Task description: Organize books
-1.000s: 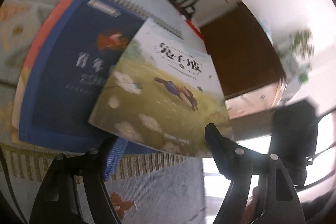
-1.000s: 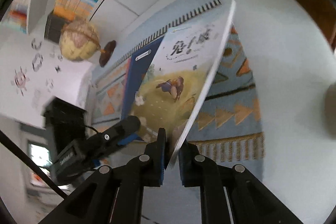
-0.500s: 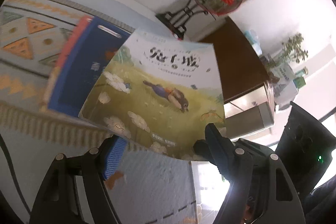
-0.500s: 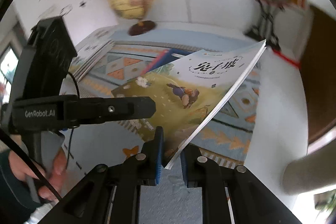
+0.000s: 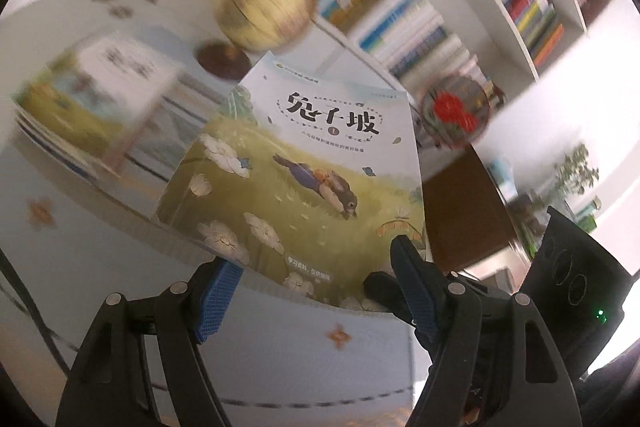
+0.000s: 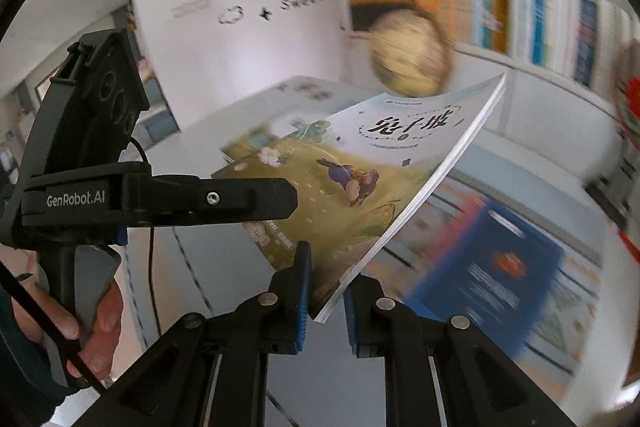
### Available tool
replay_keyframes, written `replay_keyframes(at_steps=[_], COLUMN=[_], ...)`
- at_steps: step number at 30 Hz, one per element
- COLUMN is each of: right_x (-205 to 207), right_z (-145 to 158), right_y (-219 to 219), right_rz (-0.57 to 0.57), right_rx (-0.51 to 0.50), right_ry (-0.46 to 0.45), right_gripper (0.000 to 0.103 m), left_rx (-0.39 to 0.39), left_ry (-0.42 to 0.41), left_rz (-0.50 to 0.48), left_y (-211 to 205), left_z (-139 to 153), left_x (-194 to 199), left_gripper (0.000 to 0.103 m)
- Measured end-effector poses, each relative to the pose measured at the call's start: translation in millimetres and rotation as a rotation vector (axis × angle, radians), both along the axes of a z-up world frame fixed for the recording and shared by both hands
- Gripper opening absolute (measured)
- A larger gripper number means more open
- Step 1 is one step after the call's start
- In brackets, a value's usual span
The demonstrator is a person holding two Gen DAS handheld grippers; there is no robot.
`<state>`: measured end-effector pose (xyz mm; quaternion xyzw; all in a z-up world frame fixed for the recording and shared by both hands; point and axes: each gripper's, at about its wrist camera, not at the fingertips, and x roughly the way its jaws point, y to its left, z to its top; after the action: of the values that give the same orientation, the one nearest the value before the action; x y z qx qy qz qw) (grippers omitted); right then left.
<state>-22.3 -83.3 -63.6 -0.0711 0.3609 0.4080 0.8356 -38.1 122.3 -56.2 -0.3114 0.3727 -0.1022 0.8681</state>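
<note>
The picture book (image 5: 304,183) is a thin paperback with a pale blue top band, black Chinese title characters, and a green-yellow meadow scene of a rabbit in a blue coat lying among white flowers. It is up in the air above the worktop (image 5: 280,347), tilted, its cover facing up. The right claw (image 6: 325,291) is narrowly closed on the book's near corner, with the white page edges running away from the pads. The left claw (image 5: 316,291) stands wide, its blue-padded fingers (image 5: 218,295) at the book's lower edge on either side; whether they press on it cannot be told.

A second ago the book hung low over a dark blue book (image 6: 492,259) on the patterned cloth, and the view was mostly worktop. Now both claws and the book have risen and swung toward the bookshelf (image 5: 460,7): the globe (image 5: 264,7) and rows of spines fill the background, and a blurred stack of books (image 5: 92,107) appears at left. The right claw's grip on the corner is unchanged.
</note>
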Motion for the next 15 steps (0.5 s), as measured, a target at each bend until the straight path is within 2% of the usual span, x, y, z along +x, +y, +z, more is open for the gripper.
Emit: replay_keyframes(at_steps=[4, 9, 15], right_x=[11, 38, 81], right_z=[6, -4, -34], right_y=[72, 159, 233], right_rz=[0.017, 0.021, -0.002], right_rx=[0.030, 0.045, 0.025], right_ry=[-0.002, 0.016, 0.069], right_gripper=[0.013, 0.014, 0.016], left_rx=[0.043, 0.040, 0.018], left_ry=[-0.005, 0.004, 0.042], left_rz=[0.024, 0.038, 0.035], left_y=[63, 151, 200], left_z=[6, -8, -37], left_x=[10, 33, 66], left_gripper=[0.072, 0.072, 0.072])
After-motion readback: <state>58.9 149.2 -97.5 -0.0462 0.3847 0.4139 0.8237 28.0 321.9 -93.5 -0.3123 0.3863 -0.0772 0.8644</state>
